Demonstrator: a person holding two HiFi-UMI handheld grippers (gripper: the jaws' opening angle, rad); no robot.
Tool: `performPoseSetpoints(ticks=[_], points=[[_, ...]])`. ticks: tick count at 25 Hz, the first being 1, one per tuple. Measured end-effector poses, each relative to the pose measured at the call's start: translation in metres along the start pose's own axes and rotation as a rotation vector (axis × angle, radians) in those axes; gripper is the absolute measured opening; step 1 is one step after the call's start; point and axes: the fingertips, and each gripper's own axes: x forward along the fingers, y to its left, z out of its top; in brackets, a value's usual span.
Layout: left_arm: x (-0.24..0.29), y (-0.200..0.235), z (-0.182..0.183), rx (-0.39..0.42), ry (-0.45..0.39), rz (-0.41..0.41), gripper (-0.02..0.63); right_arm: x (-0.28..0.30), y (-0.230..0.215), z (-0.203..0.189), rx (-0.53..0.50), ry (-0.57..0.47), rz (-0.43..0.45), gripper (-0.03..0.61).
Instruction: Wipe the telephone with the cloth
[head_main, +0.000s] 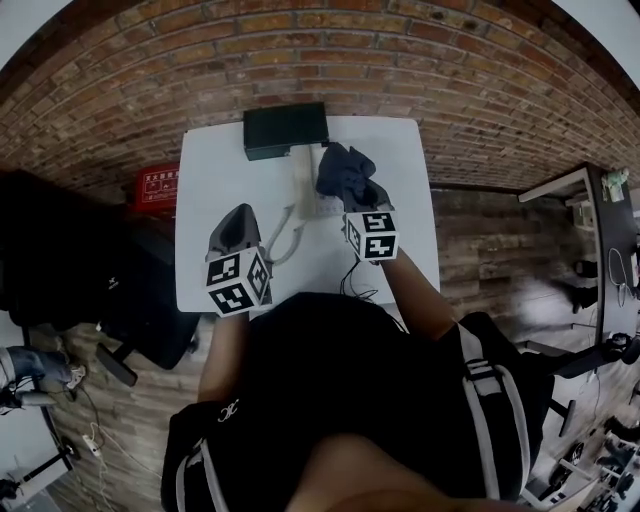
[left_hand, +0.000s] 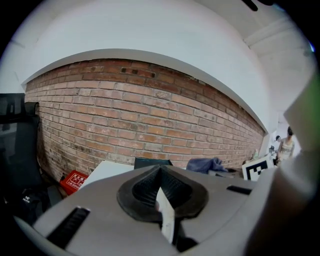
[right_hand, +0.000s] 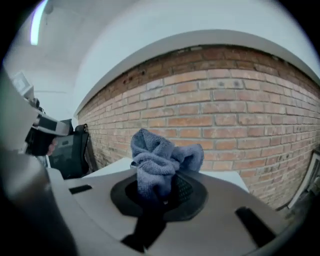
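The right gripper (right_hand: 161, 194) fills the lower half of the frame, its grey body curving around two dark ribbed pads at the centre. The jaws are closed on a blue-grey cloth (right_hand: 159, 161), which stands up between them in a bunched, folded clump. Behind it, a strip of white table (right_hand: 222, 176) shows at mid-frame. A red brick wall (right_hand: 245, 112) runs across the background. A black chair (right_hand: 70, 150) stands at the left edge. A light strip (right_hand: 36, 22) glows at the upper left.
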Motion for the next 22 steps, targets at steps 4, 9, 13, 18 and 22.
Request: performPoseSetpoints(ticks=[4,9,13,18,22], points=[[-0.002,0.005,0.007,0.013,-0.026,0.019,-0.003,-0.018,0.008,0.058,-0.009,-0.149,0.009,0.031],[-0.004,0.01,0.02,0.034,-0.057,0.029,-0.003,-0.032,0.023,0.098,-0.029,-0.224,0.048,0.031],[-0.003,0.01,0.019,0.033,-0.058,0.018,-0.003,-0.027,0.029,0.085,-0.038,-0.173,0.046,0.028],[-0.003,0.009,0.018,0.063,-0.055,0.016,-0.003,-0.027,0.039,0.075,-0.048,-0.136,0.069,0.026],[-0.003,0.012,0.02,0.059,-0.057,0.005,-0.003,-0.028,0.046,0.078,-0.047,-0.14,0.065,0.026]])
